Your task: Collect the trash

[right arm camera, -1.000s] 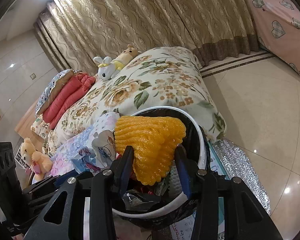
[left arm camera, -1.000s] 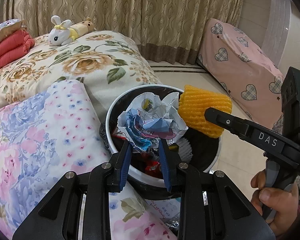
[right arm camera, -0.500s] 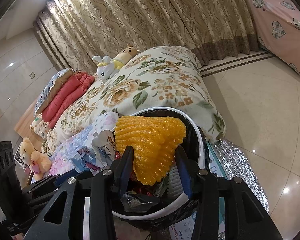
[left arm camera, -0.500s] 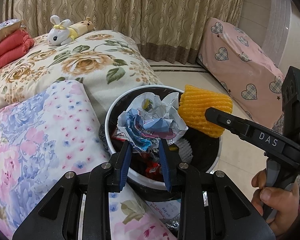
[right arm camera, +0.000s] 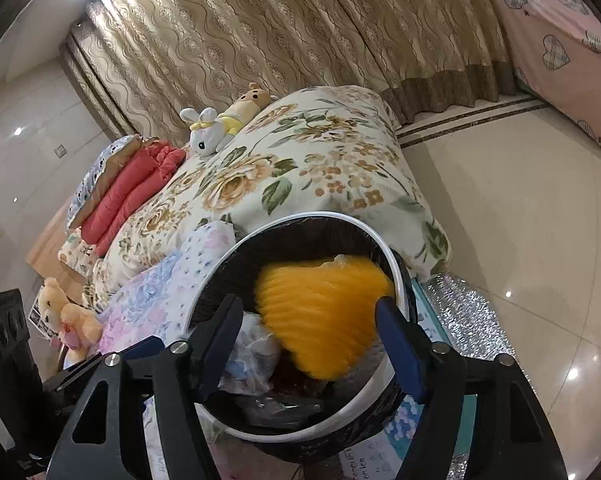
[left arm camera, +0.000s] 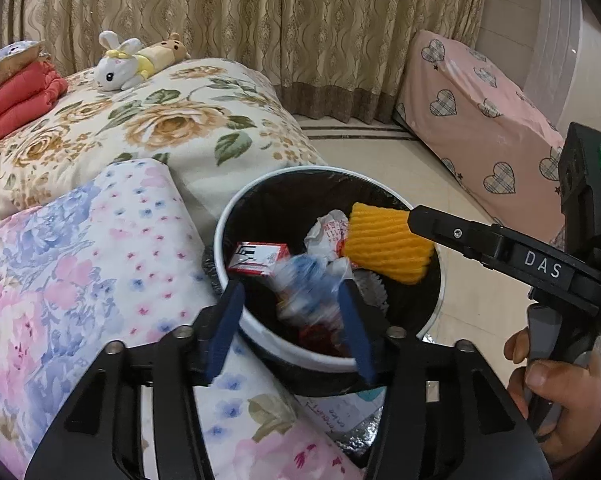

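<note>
"DAS" in white letters on the black arm of the right gripper (left arm camera: 410, 220), seen from the left wrist view; red print on a crumpled white receipt (left arm camera: 332, 230) in the bin, too small to read; blue handwriting on a sheet (left arm camera: 336, 412) under the bin, not legible. Left gripper (left arm camera: 288, 320) over the near rim of the white bin (left arm camera: 220, 240), jaws opening, pads clear of the blurred blue-and-white wrapper (left arm camera: 308, 276) between them, which sits over the bin's black liner. Right gripper (right arm camera: 314, 336) likewise above the bin (right arm camera: 396, 280), jaws opening, blue pads apart from the blurred yellow foam net (right arm camera: 320, 312) between them, inside the rim. Red-and-white carton (left arm camera: 258, 258) lying against the bin's left wall. Bin pressed against flowered bedding (left arm camera: 100, 260) on the left; open tiled floor (right arm camera: 520, 220) to the right, silver foil mat (right arm camera: 460, 312) beside the bin.
</note>
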Action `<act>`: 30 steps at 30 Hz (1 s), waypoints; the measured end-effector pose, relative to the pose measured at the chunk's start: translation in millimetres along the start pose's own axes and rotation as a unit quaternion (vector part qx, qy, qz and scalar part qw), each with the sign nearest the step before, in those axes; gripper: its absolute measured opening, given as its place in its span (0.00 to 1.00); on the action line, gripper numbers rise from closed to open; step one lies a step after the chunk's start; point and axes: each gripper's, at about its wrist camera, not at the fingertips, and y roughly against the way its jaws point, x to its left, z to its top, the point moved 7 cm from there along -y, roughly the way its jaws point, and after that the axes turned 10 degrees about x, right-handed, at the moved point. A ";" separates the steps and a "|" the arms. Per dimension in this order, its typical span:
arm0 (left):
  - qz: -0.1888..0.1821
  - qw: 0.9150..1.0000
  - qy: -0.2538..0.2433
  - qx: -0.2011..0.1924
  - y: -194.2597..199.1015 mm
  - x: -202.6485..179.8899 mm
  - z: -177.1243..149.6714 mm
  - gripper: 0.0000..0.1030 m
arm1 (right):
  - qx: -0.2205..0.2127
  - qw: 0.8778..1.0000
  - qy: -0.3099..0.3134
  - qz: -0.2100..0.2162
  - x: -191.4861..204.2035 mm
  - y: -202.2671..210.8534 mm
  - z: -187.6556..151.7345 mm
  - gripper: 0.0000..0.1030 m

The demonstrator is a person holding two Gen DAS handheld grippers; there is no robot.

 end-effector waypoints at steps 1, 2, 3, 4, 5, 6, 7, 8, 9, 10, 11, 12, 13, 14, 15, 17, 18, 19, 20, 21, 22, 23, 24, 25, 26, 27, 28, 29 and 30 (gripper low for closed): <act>0.001 1.000 0.005 -0.003 2.9 3.1 -2.3 0.56 | 0.000 1.000 0.000 0.000 1.7 0.7 0.2 0.69; -0.001 1.000 0.011 -0.006 5.7 6.3 -4.9 0.56 | 0.001 1.000 0.000 0.001 1.9 0.8 0.6 0.69; -0.003 1.000 0.016 -0.008 8.4 9.4 -7.7 0.56 | 0.000 1.000 -0.001 0.003 2.0 2.8 -1.7 0.70; -0.004 1.000 0.024 -0.010 11.4 13.3 -11.5 0.57 | -0.001 1.000 -0.001 0.003 4.1 3.8 -2.0 0.70; -0.005 1.000 0.029 -0.011 14.4 16.2 -14.6 0.58 | -0.002 1.000 0.000 0.003 5.5 5.8 -3.9 0.71; -0.005 0.999 0.038 -0.013 18.2 21.1 -19.7 0.59 | -0.004 1.000 0.001 0.004 7.1 8.2 -6.4 0.72; -0.004 0.999 0.046 -0.016 22.6 25.7 -24.8 0.60 | -0.005 1.000 0.001 0.005 9.5 9.3 -7.5 0.74; -0.005 0.998 0.053 -0.020 27.1 29.7 -29.7 0.61 | -0.007 1.000 0.001 0.007 11.8 12.2 -10.8 0.75; -0.005 0.998 0.060 -0.024 31.5 33.1 -34.3 0.62 | -0.010 1.000 0.001 0.010 14.6 15.5 -14.7 0.75; -0.002 0.998 0.065 -0.027 35.3 35.8 -38.4 0.63 | -0.012 1.000 0.002 0.011 18.4 17.2 -16.6 0.76; 0.000 0.997 0.072 -0.030 40.5 40.0 -45.0 0.64 | -0.014 1.000 0.003 0.012 22.3 19.6 -19.8 0.77; 0.002 0.997 0.076 -0.034 45.1 42.9 -50.5 0.64 | -0.018 1.000 0.005 0.013 27.1 24.1 -26.1 0.78; 0.004 0.996 0.081 -0.038 50.1 46.2 -56.8 0.65 | -0.020 1.000 0.008 0.015 31.9 25.5 -29.1 0.79; 0.007 0.995 0.087 -0.042 55.8 49.7 -63.9 0.66 | -0.024 0.999 0.012 0.017 37.8 29.5 -35.3 0.82; 0.008 0.995 0.091 -0.046 62.0 52.9 -71.2 0.66 | -0.029 0.999 0.015 0.019 43.9 33.4 -41.7 0.84; 0.016 0.993 0.099 -0.056 73.3 58.8 -84.2 0.69 | -0.034 0.999 0.022 0.023 54.7 39.0 -52.8 0.90; 0.020 0.993 0.101 -0.060 78.3 61.8 -90.6 0.70 | -0.037 0.999 0.027 0.024 61.5 42.7 -60.2 0.91; 0.024 0.992 0.103 -0.064 82.6 64.4 -96.0 0.72 | -0.039 0.998 0.031 0.024 66.1 43.9 -64.2 0.93; 0.031 0.991 0.105 -0.070 89.7 68.2 -105.3 0.74 | -0.042 0.998 0.039 0.024 72.9 46.2 -70.3 0.95; 0.036 0.991 0.106 -0.074 93.4 71.1 -109.1 0.75 | -0.047 0.997 0.049 0.023 80.0 50.0 -78.2 0.96; 0.046 0.990 0.108 -0.080 99.7 75.2 -117.8 0.79 | -0.051 0.997 0.055 0.022 84.4 51.5 -81.3 0.97; 0.050 0.989 0.110 -0.084 103.9 77.7 -123.0 0.80 | -0.056 0.996 0.063 0.021 90.3 54.1 -87.5 0.97; 0.053 0.988 0.112 -0.088 109.4 80.1 -130.4 0.80 | -0.059 0.996 0.071 0.020 95.5 55.9 -93.4 0.97; 0.055 0.988 0.113 -0.093 113.9 81.6 -136.5 0.80 | -0.060 0.995 0.077 0.020 100.1 56.2 -96.8 0.98; 0.060 0.987 0.114 -0.099 119.0 82.9 -142.1 0.81 | -0.062 0.994 0.084 0.021 104.7 57.1 -101.1 0.98; 0.066 0.986 0.114 -0.104 123.2 83.6 -147.1 0.81 | -0.063 0.994 0.090 0.020 108.1 57.8 -104.2 0.98; 0.069 0.985 0.113 -0.108 126.9 84.3 -150.2 0.81 | -0.066 0.993 0.095 0.017 111.1 58.5 -106.1 0.98; 0.077 0.984 0.112 -0.118 134.1 84.9 -155.8 0.81 | -0.070 0.992 0.101 0.013 114.9 60.8 -109.1 0.98; 0.084 0.982 0.112 -0.125 139.5 85.5 -158.7 0.81 | -0.078 0.991 0.109 0.010 119.3 64.5 -111.3 0.98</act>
